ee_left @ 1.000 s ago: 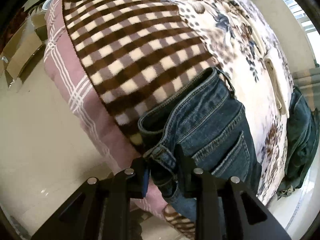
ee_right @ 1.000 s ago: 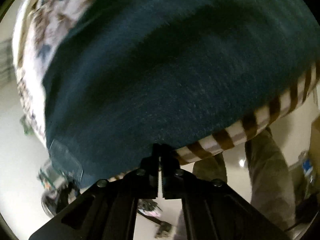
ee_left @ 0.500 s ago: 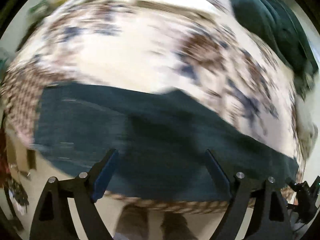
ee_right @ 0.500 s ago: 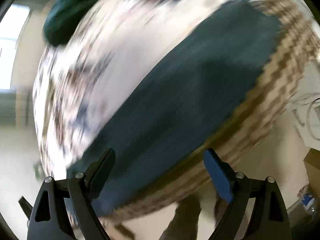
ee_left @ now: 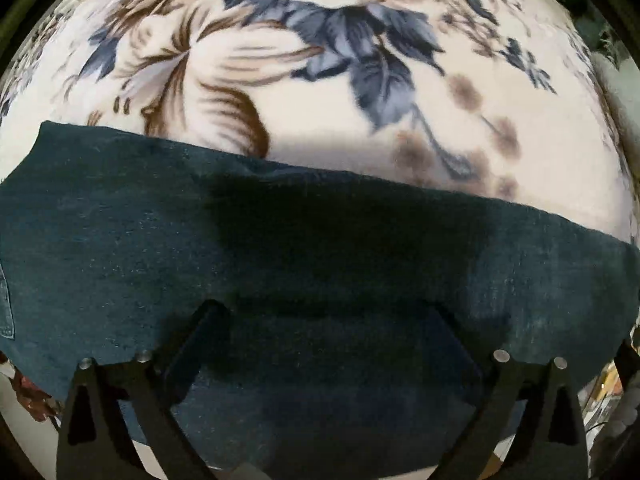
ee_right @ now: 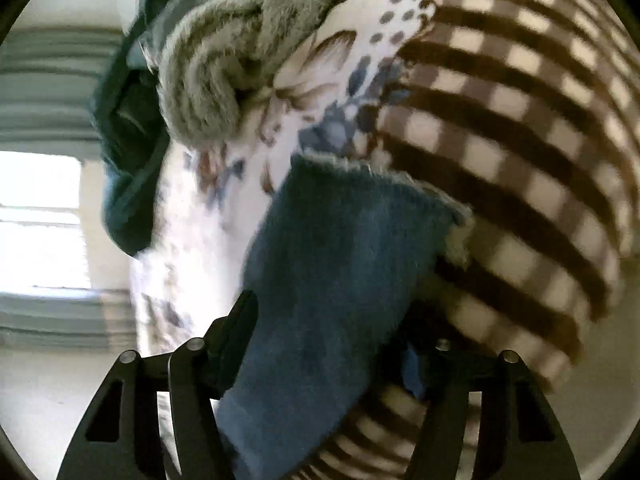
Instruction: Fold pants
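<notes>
Across the floral blanket lie the jeans, beneath the left claw, spread wide. Right claw, also apart, straddles their frayed hem.

Home bedrm, bed w/ floral blanket, brown checked blanket, window, curtains

Support is a bed covered by a cream floral blanket with blue and brown print, plus a brown-and-cream checked blanket beside it. Dark denim pants lie flat across the floral blanket; frayed hem end reaches the checked part. Grey furry throw and another dark garment sit at the far edge.
</notes>
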A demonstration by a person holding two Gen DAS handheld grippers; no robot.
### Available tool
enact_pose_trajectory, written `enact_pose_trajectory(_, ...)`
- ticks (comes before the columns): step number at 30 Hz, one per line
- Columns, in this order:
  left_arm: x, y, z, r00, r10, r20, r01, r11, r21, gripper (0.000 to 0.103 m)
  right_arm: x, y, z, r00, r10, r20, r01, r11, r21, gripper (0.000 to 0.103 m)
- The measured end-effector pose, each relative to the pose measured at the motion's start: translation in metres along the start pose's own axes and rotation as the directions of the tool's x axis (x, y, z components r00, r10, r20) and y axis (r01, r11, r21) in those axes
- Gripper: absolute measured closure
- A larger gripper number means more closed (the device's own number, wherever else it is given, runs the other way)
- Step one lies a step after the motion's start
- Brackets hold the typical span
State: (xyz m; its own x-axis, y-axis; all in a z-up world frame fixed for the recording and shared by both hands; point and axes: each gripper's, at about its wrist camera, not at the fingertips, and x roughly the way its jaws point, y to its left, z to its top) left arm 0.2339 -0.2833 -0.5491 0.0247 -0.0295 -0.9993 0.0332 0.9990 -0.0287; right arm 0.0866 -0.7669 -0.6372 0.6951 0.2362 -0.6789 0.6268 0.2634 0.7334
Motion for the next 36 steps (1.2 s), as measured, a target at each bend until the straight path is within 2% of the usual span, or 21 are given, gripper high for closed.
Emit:
enact_pose_trajectory(4,0.004,0.003,0.001,1.000,0.019,-0.004,-0.019,0.999,-0.032,0.000,0.023,0.001,0.007,0.990,0.142,-0.006,-0.142,0.989,0.036,0.037)
enact_pose_trajectory(7,0.005,0.002,0.002,1.000,0.027,0.000,-0.027,0.999,-0.045,0.000,0.041,0.011,0.013,0.977,0.209,-0.042,-0.208,0.978,0.036,0.037)
enact_pose_trajectory(8,0.005,0.003,0.001,1.000,0.023,-0.003,-0.023,0.999,-0.049,0.000,0.046,0.016,0.016,0.977,0.207,-0.051,-0.205,0.978,0.030,0.045)
enact_pose_trajectory(9,0.004,0.004,0.001,1.000,0.022,-0.004,-0.022,0.998,-0.053,0.000,0.042,0.021,0.015,0.979,0.196,-0.052,-0.196,0.980,0.019,0.058)
enact_pose_trajectory(10,0.006,0.001,0.002,1.000,0.023,-0.003,-0.023,0.998,-0.056,0.000,0.046,0.027,0.016,0.987,0.153,-0.057,-0.154,0.988,-0.001,0.090)
enact_pose_trajectory(11,0.007,0.001,0.006,1.000,0.025,-0.003,-0.025,0.998,-0.055,0.000,0.049,0.034,0.016,0.995,0.079,-0.055,-0.081,0.996,-0.027,0.096)
enact_pose_trajectory(15,0.005,-0.002,0.007,1.000,0.017,-0.011,-0.018,0.998,-0.057,0.000,0.036,0.063,0.006,1.000,0.015,-0.013,-0.016,0.996,-0.085,0.096)
enact_pose_trajectory(18,-0.012,0.004,0.008,1.000,-0.021,0.001,0.022,0.997,-0.070,0.000,0.023,0.106,-0.013,1.000,-0.026,0.004,0.026,0.980,-0.196,0.096)
enact_pose_trajectory(21,-0.037,0.023,0.002,0.998,-0.056,0.040,0.060,0.992,-0.110,0.000,0.014,0.159,-0.049,0.999,-0.052,0.004,0.050,0.946,-0.319,0.096)
enact_pose_trajectory(24,-0.064,0.051,-0.006,0.994,-0.080,0.081,0.091,0.985,-0.150,0.000,0.014,0.215,-0.103,0.998,-0.059,-0.012,0.048,0.898,-0.438,0.096)
enact_pose_trajectory(28,-0.096,0.101,-0.023,0.986,-0.093,0.137,0.119,0.974,-0.195,0.000,0.040,0.270,-0.196,0.995,-0.085,-0.049,0.042,0.821,-0.569,0.096)
enact_pose_trajectory(30,-0.107,0.128,-0.035,0.984,-0.091,0.153,0.123,0.970,-0.211,0.000,0.058,0.281,-0.242,0.991,-0.116,-0.062,0.053,0.783,-0.620,0.096)
enact_pose_trajectory(33,-0.113,0.170,-0.043,0.984,-0.085,0.159,0.121,0.965,-0.234,0.000,0.097,0.287,-0.301,0.981,-0.169,-0.096,0.064,0.747,-0.662,0.096)
enact_pose_trajectory(36,-0.112,0.208,-0.051,0.984,-0.078,0.158,0.117,0.961,-0.251,0.000,0.144,0.288,-0.358,0.959,-0.243,-0.147,0.070,0.704,-0.707,0.096)
